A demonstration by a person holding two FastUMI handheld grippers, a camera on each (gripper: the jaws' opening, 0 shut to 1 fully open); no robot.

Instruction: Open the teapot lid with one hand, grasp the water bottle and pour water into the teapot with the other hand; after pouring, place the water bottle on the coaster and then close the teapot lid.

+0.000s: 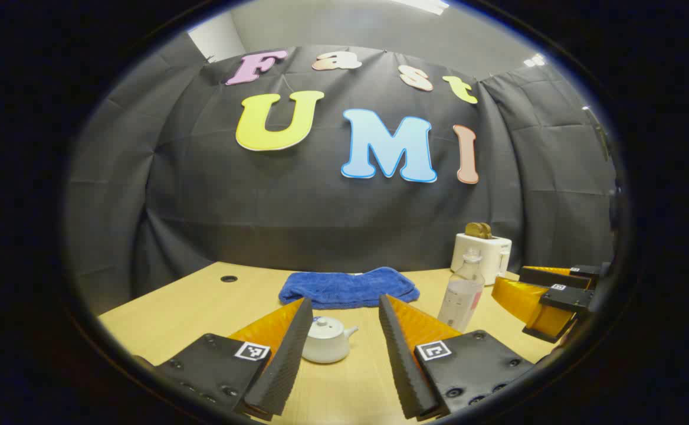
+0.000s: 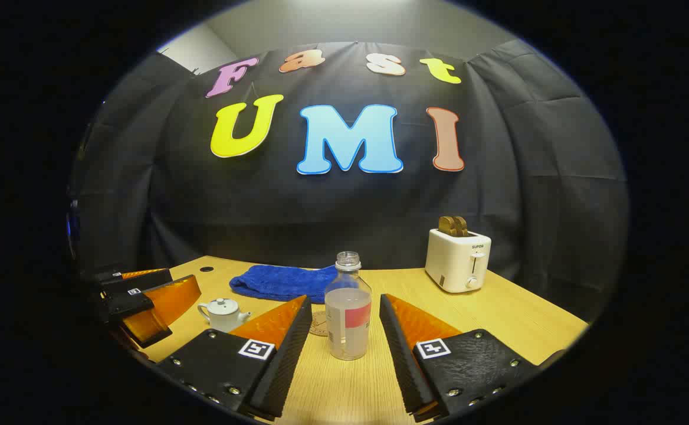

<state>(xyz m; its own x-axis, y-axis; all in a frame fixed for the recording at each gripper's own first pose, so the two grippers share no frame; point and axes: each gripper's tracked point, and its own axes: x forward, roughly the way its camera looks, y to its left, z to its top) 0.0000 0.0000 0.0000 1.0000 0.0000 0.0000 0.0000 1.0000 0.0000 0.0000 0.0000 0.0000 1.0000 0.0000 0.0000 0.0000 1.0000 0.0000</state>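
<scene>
The left gripper (image 1: 345, 321) is spread wide with nothing between its fingers, hovering above the light wooden surface (image 1: 203, 301). Straight ahead of it, framed in the gap between the two fingers, sits the teapot (image 1: 325, 340): small, squat and white, with its lid (image 1: 321, 324) on, a little knob on top carrying a blue mark, and a short spout pointing toward the gripper's right. Neither finger touches it.

The right gripper (image 2: 345, 321) is likewise parted and holds nothing. The water bottle (image 2: 348, 307) stands upright between its fingers, apart from both. It is clear plastic, uncapped, with a threaded neck, a label that is part white and part red around its middle, and water reaching roughly to its shoulder. Just behind the bottle and a little to the gripper's left, a round brownish coaster (image 2: 319, 324) lies flat on the surface, partly hidden by the bottle and the left finger.

Beyond both task objects, a crumpled blue towel (image 1: 349, 287) lies near the back edge of the surface. Farther to the right of the right gripper stands a white toaster (image 2: 458, 261) with browned slices sticking out of its slots. In the right gripper view the teapot appears off to the left, near the other gripper.
</scene>
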